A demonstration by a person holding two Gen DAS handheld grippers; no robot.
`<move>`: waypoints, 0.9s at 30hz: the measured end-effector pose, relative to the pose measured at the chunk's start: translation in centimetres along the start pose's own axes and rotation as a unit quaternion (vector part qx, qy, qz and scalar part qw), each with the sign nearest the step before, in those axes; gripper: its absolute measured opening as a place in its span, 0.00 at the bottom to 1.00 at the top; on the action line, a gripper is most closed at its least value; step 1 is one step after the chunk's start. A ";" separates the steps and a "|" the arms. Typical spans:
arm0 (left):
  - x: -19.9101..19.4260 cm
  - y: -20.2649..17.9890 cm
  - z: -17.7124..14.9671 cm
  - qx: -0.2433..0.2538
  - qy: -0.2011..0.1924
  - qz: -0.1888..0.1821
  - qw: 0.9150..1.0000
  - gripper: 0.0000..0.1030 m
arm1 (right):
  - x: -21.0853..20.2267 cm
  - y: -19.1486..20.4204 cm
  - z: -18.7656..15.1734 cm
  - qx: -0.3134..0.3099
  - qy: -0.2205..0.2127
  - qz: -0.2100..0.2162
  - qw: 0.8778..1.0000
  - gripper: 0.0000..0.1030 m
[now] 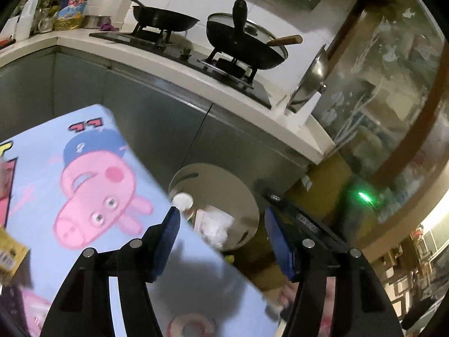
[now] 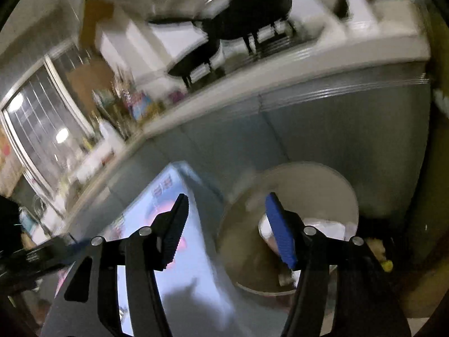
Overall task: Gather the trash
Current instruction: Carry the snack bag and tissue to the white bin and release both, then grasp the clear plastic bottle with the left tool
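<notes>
Your counter (image 1: 157, 64) runs along the back with two pans on the stove; below it the cabinet fronts; nearer you the blue table (image 1: 92, 168) with its cartoon pig, its far corner beside the bin (image 1: 241, 196); the bin stands on the floor against the cabinets, just off the table's right edge, with white crumpled trash (image 1: 216, 224) and a cup (image 1: 182, 200) already inside. Your left gripper (image 1: 221, 224) hangs above the bin's mouth, jaws apart and empty; your right gripper (image 2: 227, 230) likewise stands apart with nothing between the pads, though that view is smeared, so the bin's contents there are probably paper. Swing back too fast and a finger may clip the table's edge; the yellow packet (image 1: 11, 255) at its left edge could be missed.
</notes>
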State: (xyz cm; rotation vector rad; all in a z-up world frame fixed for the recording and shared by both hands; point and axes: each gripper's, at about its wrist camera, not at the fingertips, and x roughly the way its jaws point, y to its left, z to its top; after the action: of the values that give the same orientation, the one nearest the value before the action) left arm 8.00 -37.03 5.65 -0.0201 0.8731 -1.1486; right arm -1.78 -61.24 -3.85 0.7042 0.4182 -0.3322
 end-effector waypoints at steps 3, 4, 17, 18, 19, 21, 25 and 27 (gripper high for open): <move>-3.1 2.1 -0.9 -0.012 -0.018 0.018 1.000 0.61 | 1.1 -0.4 -0.6 0.022 0.033 0.010 0.999 0.55; -4.5 3.1 -1.2 -0.019 -0.029 0.025 0.999 0.61 | 0.5 -0.3 -0.7 0.027 0.019 0.019 0.999 0.55; -22.9 19.5 -7.1 -0.139 -0.087 0.248 0.955 0.61 | -0.1 6.8 -2.0 0.002 0.029 0.101 0.994 0.53; -23.2 20.6 -7.8 -0.151 -0.078 0.257 0.951 0.61 | 0.7 8.0 -2.8 -0.005 0.046 0.111 0.993 0.52; -23.3 21.4 -8.3 -0.160 -0.073 0.259 0.950 0.61 | 1.7 9.2 -3.9 -0.011 0.069 0.123 0.990 0.51; -23.1 22.9 -9.4 -0.174 -0.060 0.248 0.951 0.61 | 3.5 11.3 -5.8 -0.018 0.107 0.139 0.984 0.50; -20.9 24.8 -9.6 -0.177 -0.035 0.233 0.956 0.61 | 6.8 15.7 -10.7 -0.034 0.190 0.168 0.967 0.47; -19.7 25.3 -9.3 -0.176 -0.023 0.218 0.960 0.61 | 7.9 18.2 -12.9 -0.055 0.219 0.175 0.958 0.47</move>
State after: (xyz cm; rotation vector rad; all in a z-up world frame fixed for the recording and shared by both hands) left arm 19.58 -6.28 -0.02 -0.1397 0.9726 -0.5715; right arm 9.57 -40.64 -6.38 0.7279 0.7136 0.1882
